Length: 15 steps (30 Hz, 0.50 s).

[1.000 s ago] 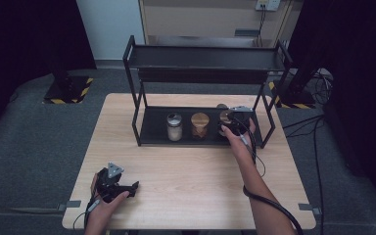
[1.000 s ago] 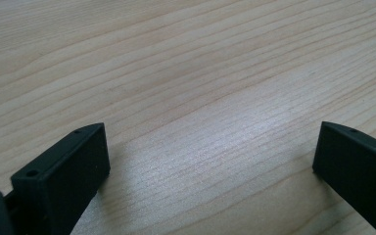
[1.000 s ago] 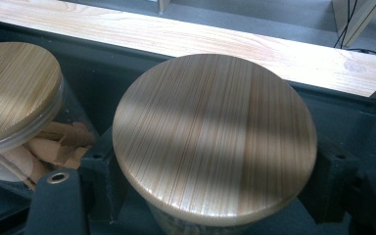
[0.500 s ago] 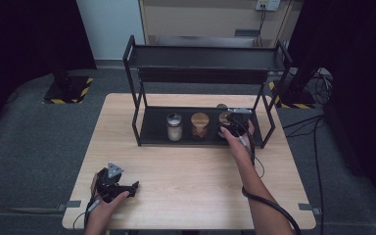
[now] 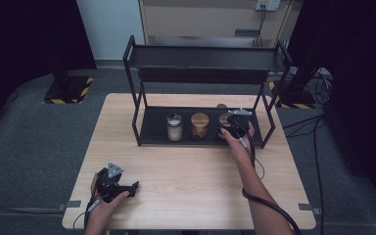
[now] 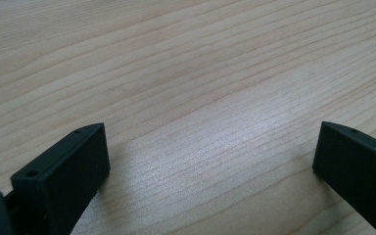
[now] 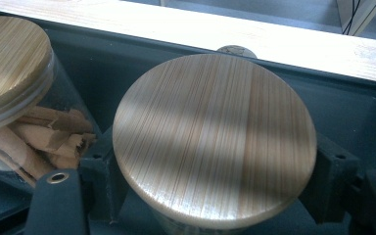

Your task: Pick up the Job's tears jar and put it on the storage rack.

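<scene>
While the high view showed the whole desk (image 5: 196, 181), the right tongs (image 5: 231, 128) reached into the lower shelf (image 5: 152, 132) of a black rack (image 5: 203, 63) that stood on the far half of the desk. From above, these tongs covered most of the jar with the wooden lid (image 5: 223, 120), so the grip itself was hard to judge there. The right gripper view made it clear: the two black jaws stood on both sides of the jar (image 7: 215, 142), just under its round lid, and pressed against it, so the right tongs (image 7: 215, 196) were closed on this jar. The jar stood at the right end of the row on the lower shelf. Beside it, the same view showed a second jar (image 7: 24, 98) with brown sticks inside, which the high view gave only as a small jar (image 5: 199, 125) in the middle of the row. A third jar with a pale lid (image 5: 174, 126) stood at the left of the row, visible from above.

The left tongs (image 5: 127, 188) lay low at the near left corner of the desk, in the person's left hand (image 5: 105, 203). In the left gripper view their jaws stood wide apart over bare wood (image 6: 200, 98), and the left tongs (image 6: 210, 161) held nothing.
</scene>
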{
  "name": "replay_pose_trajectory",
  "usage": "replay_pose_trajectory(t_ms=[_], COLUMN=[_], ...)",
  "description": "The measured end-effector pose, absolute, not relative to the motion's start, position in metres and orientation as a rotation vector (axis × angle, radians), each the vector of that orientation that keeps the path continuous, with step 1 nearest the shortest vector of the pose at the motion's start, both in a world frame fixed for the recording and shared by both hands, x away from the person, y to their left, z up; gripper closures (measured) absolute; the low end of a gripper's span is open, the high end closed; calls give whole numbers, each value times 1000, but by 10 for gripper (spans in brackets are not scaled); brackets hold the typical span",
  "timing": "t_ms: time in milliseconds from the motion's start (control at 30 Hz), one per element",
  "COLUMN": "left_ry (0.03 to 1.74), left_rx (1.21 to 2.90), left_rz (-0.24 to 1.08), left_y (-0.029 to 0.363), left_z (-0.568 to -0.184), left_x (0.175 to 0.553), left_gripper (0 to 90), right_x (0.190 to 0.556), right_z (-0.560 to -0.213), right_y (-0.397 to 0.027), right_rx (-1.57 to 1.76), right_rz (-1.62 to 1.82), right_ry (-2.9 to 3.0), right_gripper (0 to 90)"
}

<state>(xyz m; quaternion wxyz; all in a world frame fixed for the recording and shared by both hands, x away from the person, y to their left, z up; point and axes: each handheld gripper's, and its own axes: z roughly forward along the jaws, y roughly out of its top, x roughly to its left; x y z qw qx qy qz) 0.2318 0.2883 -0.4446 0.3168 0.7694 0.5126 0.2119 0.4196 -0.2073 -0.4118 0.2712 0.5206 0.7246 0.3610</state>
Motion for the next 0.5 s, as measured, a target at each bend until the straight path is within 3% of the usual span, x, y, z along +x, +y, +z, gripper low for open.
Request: replay_pose_trajectory(t_ms=[500], left_ry=[1349], left_rx=[2026], left_rz=[558], left_y=[288], left_z=[-445], left_x=[232], left_gripper=[0], right_x=[419], right_z=[-414], right_y=[-210], right_rx=[1397], right_rz=[987], right_ry=[1953], right_gripper=[258])
